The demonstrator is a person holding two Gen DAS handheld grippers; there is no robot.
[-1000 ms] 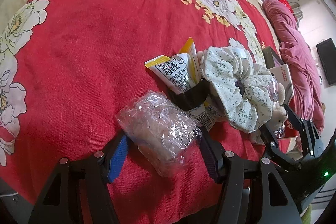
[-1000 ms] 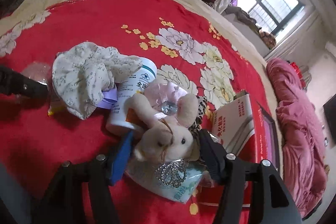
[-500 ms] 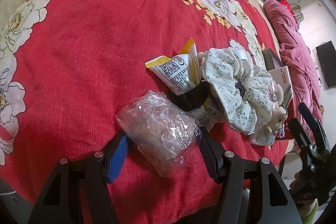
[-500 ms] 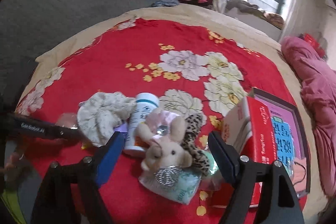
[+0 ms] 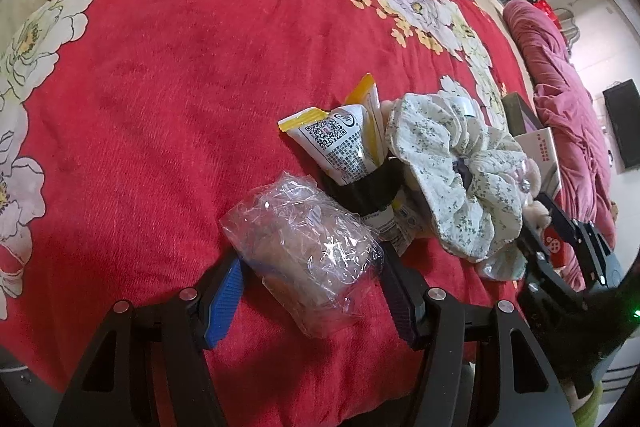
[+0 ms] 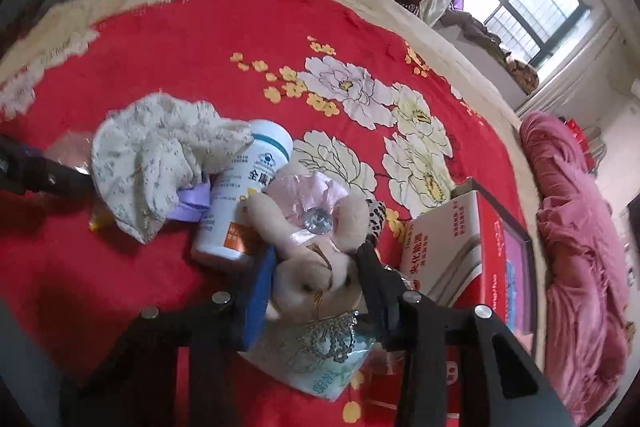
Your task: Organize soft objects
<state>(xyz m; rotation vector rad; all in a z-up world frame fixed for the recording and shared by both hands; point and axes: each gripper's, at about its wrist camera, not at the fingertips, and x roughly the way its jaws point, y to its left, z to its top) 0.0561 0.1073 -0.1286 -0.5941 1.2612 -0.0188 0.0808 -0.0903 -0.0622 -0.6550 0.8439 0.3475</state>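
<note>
While fingers close round plush bunny [image 6: 316, 275] | white bottle [image 6: 240, 195] capped, beside.

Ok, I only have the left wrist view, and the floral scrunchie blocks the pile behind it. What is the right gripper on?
Observer: The right gripper has the plush bunny by the head. Its jaws are closing with the head between them.
Operator: Anything leaning on the bunny?
Observer: A white bottle lies on its side against one bunny ear, with its cap end against the floral scrunchie.
Operator: And nearer the gripper?
Observer: A small silver tiara lies on a pale packet, just below the bunny's head.
</note>
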